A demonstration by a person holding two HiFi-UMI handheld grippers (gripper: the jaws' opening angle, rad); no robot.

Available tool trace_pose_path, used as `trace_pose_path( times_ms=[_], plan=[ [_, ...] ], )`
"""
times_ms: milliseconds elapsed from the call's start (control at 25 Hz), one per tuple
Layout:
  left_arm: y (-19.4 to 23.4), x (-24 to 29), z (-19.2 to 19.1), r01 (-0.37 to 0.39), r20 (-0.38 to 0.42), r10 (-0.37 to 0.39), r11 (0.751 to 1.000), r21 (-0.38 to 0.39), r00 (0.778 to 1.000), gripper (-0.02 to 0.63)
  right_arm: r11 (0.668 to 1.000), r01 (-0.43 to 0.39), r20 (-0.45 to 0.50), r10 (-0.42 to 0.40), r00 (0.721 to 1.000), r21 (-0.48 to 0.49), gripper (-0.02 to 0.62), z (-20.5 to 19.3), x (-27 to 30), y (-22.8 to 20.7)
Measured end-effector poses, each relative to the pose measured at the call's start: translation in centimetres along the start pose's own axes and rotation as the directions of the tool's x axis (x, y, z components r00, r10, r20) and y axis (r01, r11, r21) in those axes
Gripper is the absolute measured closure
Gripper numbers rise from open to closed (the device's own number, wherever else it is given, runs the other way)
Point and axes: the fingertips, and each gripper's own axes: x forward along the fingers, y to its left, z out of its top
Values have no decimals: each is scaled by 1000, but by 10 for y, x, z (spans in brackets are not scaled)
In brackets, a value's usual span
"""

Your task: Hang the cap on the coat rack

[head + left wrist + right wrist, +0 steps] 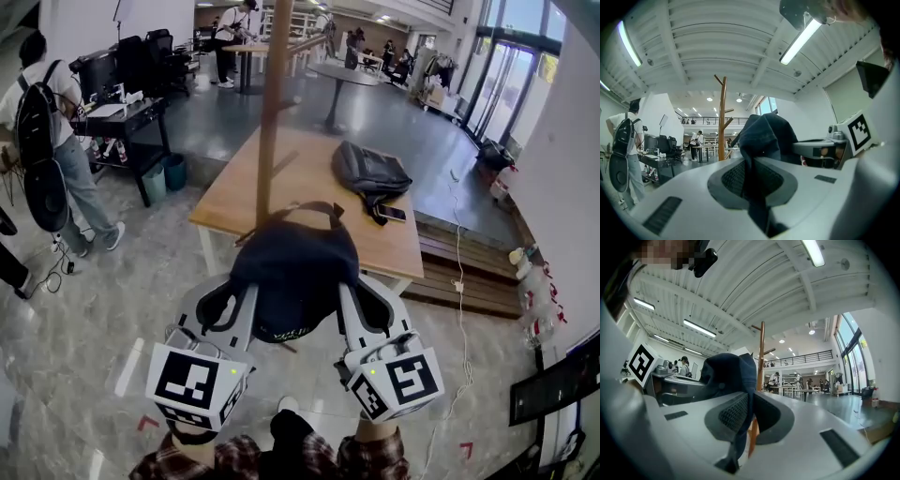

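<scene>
- left gripper (234, 302): jaws nearly closed, pinching a thin fold of the cap (295, 267) fabric. Only cloth in the bite, so it could slide out if tugged.
- right gripper (361, 305): same, jaws clamped on the cap's other edge. If the two pull apart or drift unevenly, one side prob. pops free and the cap swings off the other.
- Cap hangs in the air btwn the two grippers, just in front of the person, above the floor. Back strap (309, 208) arches up on the far side, close to the pole. A drop here means the floor, not the desk (225, 192).
- coat rack (272, 103): thin wooden pole w/ short angled pegs, right behind the cap; base hidden by it. Risks:
  - strap or crown misses a peg b/c the cap blocks the view of the low peg
  - a gripper bumps the pole and rocks it
  - letting go before the cap sits on the peg, so it slides off the slant
- Desk just past the rack carries a bag (370, 172) and phone (391, 213); a tipped rack could land on them.
- Person w/ backpack (42, 141) far left, well apart; low risk.
</scene>
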Motion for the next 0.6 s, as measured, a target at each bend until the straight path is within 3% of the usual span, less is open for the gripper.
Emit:
trace_pose_path(
  times_ms=[320,600],
  plan=[
    [10,74,20,-106,15,106,994,6,994,572,994,-113,31,113,993,0,566,11,59,-66],
    [27,97,24,-169,-10,169,986,-8,986,572,984,-176,30,175,984,23,566,10,95,-81]
  ],
)
